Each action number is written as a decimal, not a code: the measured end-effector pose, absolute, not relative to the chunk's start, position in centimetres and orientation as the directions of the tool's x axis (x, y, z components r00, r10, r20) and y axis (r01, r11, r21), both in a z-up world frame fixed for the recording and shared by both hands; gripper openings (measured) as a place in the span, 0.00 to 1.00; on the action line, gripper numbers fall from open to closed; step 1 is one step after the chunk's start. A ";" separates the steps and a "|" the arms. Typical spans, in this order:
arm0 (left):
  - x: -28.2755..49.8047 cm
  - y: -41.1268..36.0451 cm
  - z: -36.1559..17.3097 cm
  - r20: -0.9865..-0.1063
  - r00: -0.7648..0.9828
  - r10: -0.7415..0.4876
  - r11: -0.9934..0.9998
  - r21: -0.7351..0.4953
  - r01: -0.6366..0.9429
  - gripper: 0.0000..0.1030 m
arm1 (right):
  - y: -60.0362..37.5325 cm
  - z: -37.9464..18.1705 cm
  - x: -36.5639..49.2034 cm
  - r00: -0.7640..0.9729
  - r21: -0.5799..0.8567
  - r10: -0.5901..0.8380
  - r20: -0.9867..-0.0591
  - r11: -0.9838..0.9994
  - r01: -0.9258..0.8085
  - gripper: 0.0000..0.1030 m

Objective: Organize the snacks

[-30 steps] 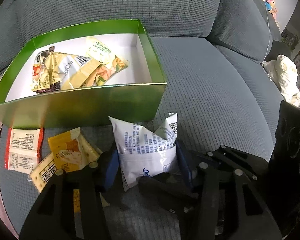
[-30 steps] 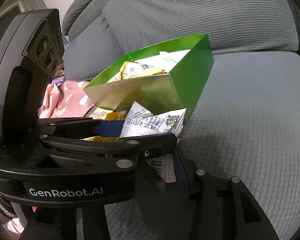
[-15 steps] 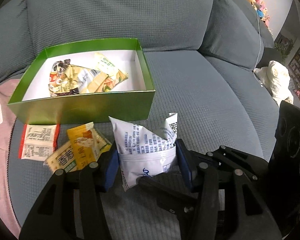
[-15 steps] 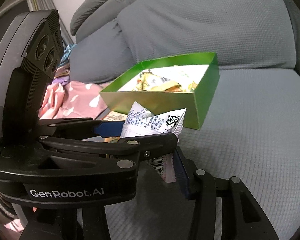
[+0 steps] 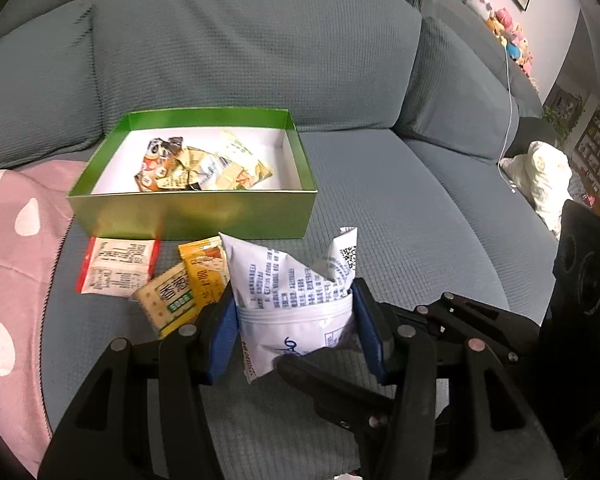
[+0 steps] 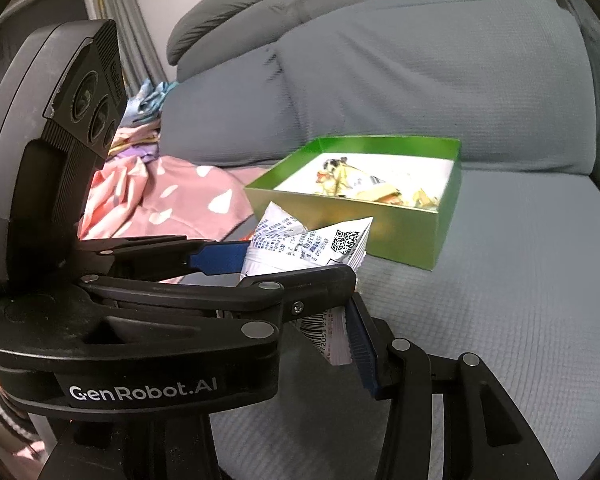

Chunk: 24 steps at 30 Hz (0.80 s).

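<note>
Left wrist view: the white packet (image 5: 288,284) is clamped upright between the blue pads of the left hand-held gripper (image 5: 296,320), with the grip unchanged from a second ago. The green box (image 5: 192,216) is now seen smaller and farther off at 11 o'clock, so the packet has likely been raised and drawn back from the sofa seat (image 5: 400,240). Wrapped snacks are already in the box. Three loose packets (image 5: 168,280) are left on the seat at 9 o'clock, just in front of the box wall and beside a pink blanket (image 5: 8,260).

Right wrist view: the box is at 1 o'clock, beyond the packet. A barcoded edge lies against one pad of the right hand-held gripper (image 6: 336,340). Its other finger is hidden behind the left tool, so whether it is clamped cannot be told.

Judgement: the packet is clear for transfer into the box, and three pickups remain.
</note>
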<state>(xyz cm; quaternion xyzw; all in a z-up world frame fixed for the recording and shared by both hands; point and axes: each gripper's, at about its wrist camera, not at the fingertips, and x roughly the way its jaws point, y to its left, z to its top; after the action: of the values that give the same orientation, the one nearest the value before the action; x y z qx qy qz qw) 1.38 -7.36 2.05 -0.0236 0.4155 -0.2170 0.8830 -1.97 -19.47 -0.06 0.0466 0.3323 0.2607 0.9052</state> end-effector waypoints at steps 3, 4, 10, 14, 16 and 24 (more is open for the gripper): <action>0.7 -6.6 2.6 -0.710 0.573 -0.410 0.905 -0.237 0.354 0.51 | -18.8 0.5 -2.7 0.651 0.237 0.497 -0.574 0.862 -0.448 0.48; 0.6 -6.3 2.7 -0.706 0.576 -0.412 0.904 -0.241 0.352 0.51 | -18.5 0.7 -2.9 0.653 0.230 0.494 -0.574 0.863 -0.450 0.48; -0.5 -5.1 3.3 -0.684 0.593 -0.425 0.902 -0.263 0.343 0.51 | -17.2 1.6 -4.1 0.661 0.191 0.480 -0.577 0.866 -0.462 0.48; -0.9 -4.3 3.6 -0.668 0.605 -0.434 0.899 -0.277 0.339 0.51 | -16.5 2.1 -4.5 0.665 0.166 0.471 -0.580 0.867 -0.469 0.48; -1.0 -3.9 3.8 -0.659 0.611 -0.439 0.897 -0.287 0.335 0.51 | -16.2 2.3 -4.5 0.666 0.156 0.468 -0.581 0.867 -0.473 0.48; -1.0 -2.6 4.1 -0.641 0.625 -0.445 0.895 -0.307 0.323 0.51 | -14.9 2.7 -4.2 0.668 0.127 0.459 -0.586 0.866 -0.483 0.48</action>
<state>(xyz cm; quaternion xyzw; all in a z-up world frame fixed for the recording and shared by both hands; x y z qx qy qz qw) -1.05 -2.59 4.09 -0.0812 0.3762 -0.2141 0.8978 -4.25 -14.94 2.67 -0.0197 0.3153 0.2579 0.9130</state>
